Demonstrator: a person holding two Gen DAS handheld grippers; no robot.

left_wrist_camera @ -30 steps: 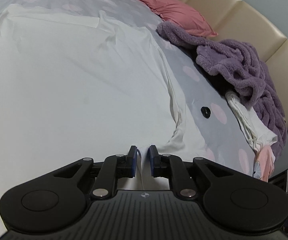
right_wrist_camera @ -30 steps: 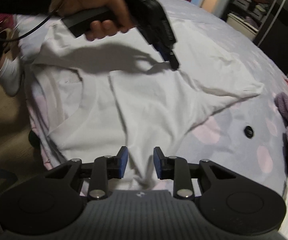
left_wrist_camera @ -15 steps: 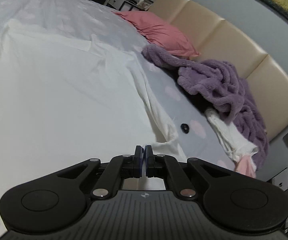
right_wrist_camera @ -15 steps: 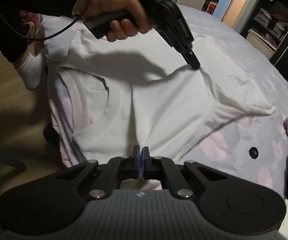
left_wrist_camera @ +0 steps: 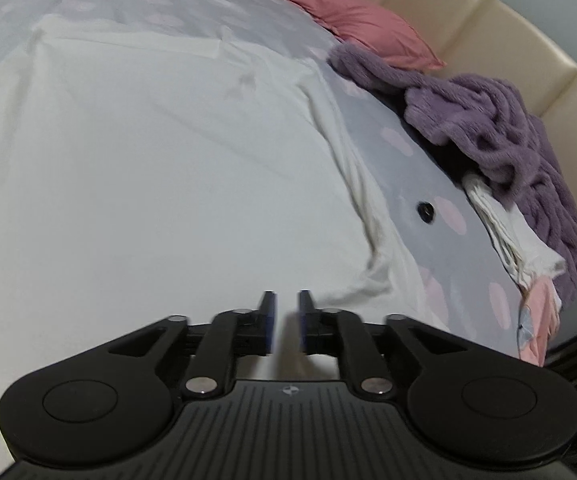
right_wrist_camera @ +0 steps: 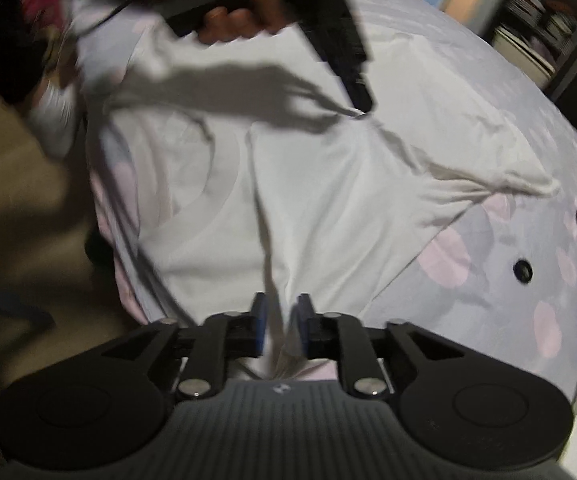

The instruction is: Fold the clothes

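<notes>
One white T-shirt [right_wrist_camera: 312, 200] lies spread on the bed [left_wrist_camera: 416, 168], and everything else is placed from it. The bed carries it on a grey cover with pale pink spots. In the left wrist view the shirt fills the middle and left of the picture, its side edge running down towards the left tongs [left_wrist_camera: 286, 322].

The left tongs are opening; a narrow gap shows between the blue pads, with shirt cloth behind the gap, and the pads do not press on it. In the right wrist view the left tongs [right_wrist_camera: 362, 100] point down at the shirt's far half, their tips at a raised wrinkle of cloth (whether they touch it is lost in blur). One hand [right_wrist_camera: 236, 4] grips their handle.

The right tongs [right_wrist_camera: 282, 326] are opening as well; a loose fold at the shirt's near edge stands up between the pads, which are apart from it.

Beside the shirt, on the bare cover, sits one small black round thing [left_wrist_camera: 425, 211]. Beyond that, away from the shirt, lies one purple fluffy blanket [left_wrist_camera: 500, 136] in a heap, with one stack of folded white cloth [left_wrist_camera: 508, 232] sticking out beneath it. One pink pillow [left_wrist_camera: 360, 28] lies past the blanket against the beige padded headboard [left_wrist_camera: 488, 24]. Shelves [right_wrist_camera: 536, 16] stand far behind the shirt in the right wrist view, their contents too blurred to count.
</notes>
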